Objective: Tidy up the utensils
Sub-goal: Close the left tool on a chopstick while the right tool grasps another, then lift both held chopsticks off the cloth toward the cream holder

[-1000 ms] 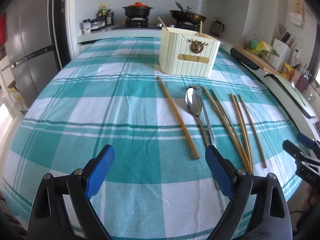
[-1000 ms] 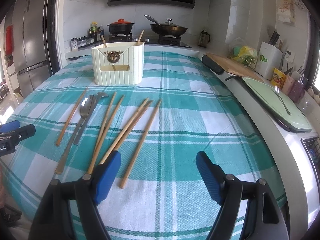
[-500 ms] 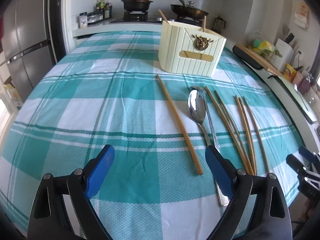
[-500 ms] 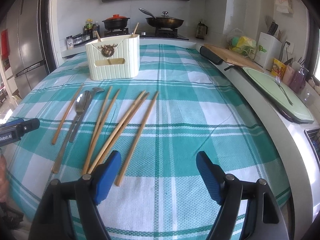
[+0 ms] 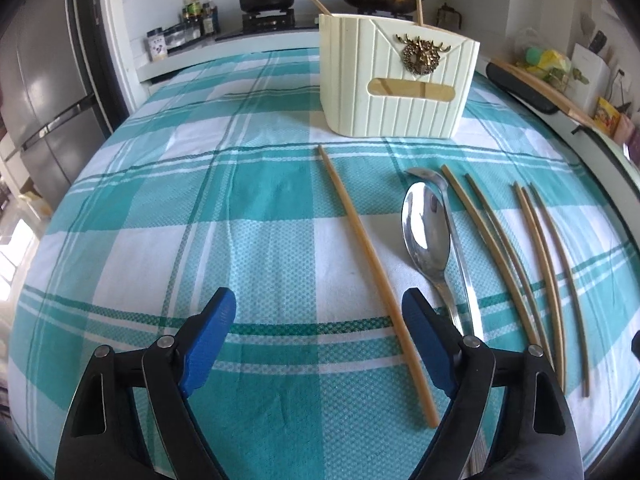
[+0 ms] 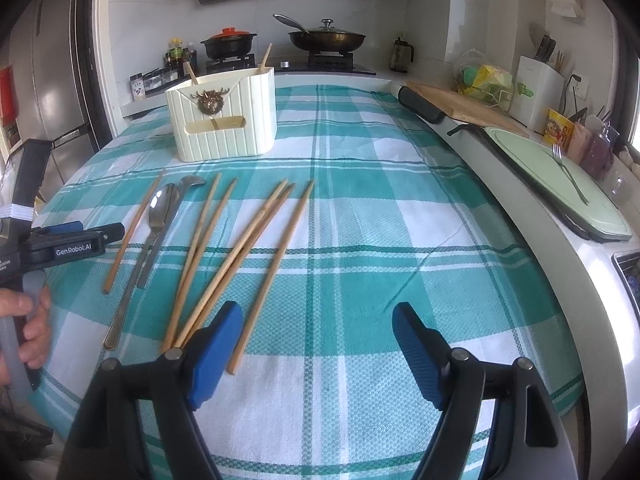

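Leftmost, lone chopstick (image 5: 372, 264): lies apart from the rest on the checked surface (image 5: 160, 220), near end between the blue pads of the left gripper (image 5: 316, 332).
Left gripper: jaws closing, nothing pressed yet; right pad just beside the stick, left pad well clear.
Spoons (image 5: 426, 232): two, steel, overlapping, just right of the lone stick, bowls toward the holder.
Chopstick bundle (image 6: 224, 256): several sticks fanned right of the spoons, some crossing, near ends beside the left pad of the right gripper (image 6: 318, 344).
Right gripper: released, wide, empty, hovering over bare cloth.
Holder (image 5: 396, 80): cream ribbed box at the far side, two stick ends already poking from its top.
Step in hand: likely the pick of the lone chopstick by the left gripper; most utensils not yet stowed.
Next move calls for: centring the thin stick between the pads, lowering to the cloth, pinching without snagging fabric or nudging the spoon handle, then lifting toward the holder.
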Demonstrator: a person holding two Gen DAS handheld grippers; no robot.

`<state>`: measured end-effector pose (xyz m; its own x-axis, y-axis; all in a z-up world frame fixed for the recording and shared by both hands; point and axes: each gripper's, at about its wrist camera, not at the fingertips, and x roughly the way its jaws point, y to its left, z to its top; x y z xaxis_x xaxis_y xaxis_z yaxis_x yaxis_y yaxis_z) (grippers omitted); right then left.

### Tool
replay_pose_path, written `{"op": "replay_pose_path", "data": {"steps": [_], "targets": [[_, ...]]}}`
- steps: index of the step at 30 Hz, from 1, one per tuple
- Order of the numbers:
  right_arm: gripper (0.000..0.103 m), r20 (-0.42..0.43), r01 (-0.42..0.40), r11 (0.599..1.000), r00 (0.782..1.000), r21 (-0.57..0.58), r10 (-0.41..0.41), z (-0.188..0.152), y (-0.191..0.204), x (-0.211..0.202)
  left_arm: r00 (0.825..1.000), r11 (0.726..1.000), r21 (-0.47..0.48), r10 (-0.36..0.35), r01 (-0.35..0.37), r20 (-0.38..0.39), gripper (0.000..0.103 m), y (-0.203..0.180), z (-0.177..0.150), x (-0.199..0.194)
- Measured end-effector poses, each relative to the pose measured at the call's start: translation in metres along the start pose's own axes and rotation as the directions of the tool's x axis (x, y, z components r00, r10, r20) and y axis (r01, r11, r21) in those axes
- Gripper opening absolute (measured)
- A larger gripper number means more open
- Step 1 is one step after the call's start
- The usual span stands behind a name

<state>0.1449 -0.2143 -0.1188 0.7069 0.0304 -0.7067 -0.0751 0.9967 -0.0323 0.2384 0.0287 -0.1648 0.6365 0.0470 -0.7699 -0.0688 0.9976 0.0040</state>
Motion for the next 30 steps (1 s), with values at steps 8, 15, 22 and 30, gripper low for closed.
{"op": "replay_pose_path", "data": {"steps": [8, 15, 22, 30], "targets": [[0.061, -0.13, -0.121, 0.991, 0.983, 0.052, 0.127, 0.021, -0.004, 0.046, 0.999, 0.999, 0.022, -0.026, 0.027, -0.042, 0.063, -0.007, -0.005, 0.007], [0.022, -0.188, -0.124, 0.99, 0.976, -0.074, 0.108, 0.029, 0.028, 0.082, 0.999, 0.997, 0.063, -0.032, 0.035, -0.041, 0.018, -0.015, -0.008, 0.002], [0.009, -0.22, -0.101, 0.989, 0.973, -0.108, 0.076, 0.023, 0.026, 0.07, 0.999, 0.996, 0.089, -0.024, 0.028, -0.046, 0.006, -0.011, -0.021, -0.009], [0.008, -0.279, -0.105, 0.99, 0.957, -0.095, 0.075, 0.007, 0.013, 0.052, 0.995, 0.994, 0.097, -0.047, 0.055, -0.09, 0.007, 0.005, -0.043, -0.03]]}}
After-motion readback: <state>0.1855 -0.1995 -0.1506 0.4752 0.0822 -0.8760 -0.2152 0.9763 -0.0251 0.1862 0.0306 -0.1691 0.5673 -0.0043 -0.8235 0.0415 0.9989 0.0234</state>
